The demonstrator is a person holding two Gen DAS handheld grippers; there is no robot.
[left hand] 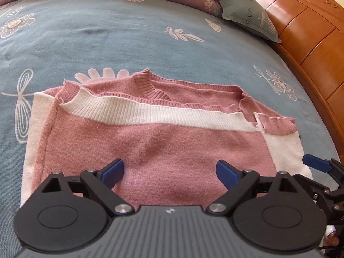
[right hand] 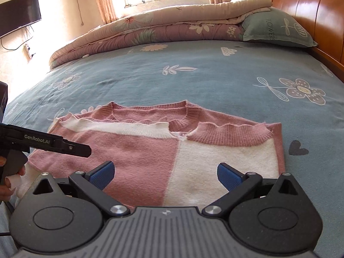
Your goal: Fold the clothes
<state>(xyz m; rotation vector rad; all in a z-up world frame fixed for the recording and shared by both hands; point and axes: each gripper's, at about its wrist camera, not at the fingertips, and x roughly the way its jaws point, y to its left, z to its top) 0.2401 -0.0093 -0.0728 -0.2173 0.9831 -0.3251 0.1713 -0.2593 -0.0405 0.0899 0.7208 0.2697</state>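
A pink and white knit sweater (left hand: 150, 142) lies folded into a rectangle on the blue bed sheet, collar at the far side; it also shows in the right wrist view (right hand: 163, 150). My left gripper (left hand: 169, 169) is open and empty just above the sweater's near pink part. My right gripper (right hand: 164, 173) is open and empty above the near edge, over the pink and white halves. The right gripper's blue fingertip (left hand: 316, 163) shows at the right of the left wrist view. The left gripper's body (right hand: 43, 143) shows at the left of the right wrist view.
The blue flowered sheet (right hand: 193, 81) covers the bed. A rolled quilt (right hand: 150, 30) lies along the far side. A grey-green pillow (right hand: 277, 28) rests against the wooden headboard (left hand: 301, 25) at the right. A dark TV (right hand: 19, 13) hangs on the left wall.
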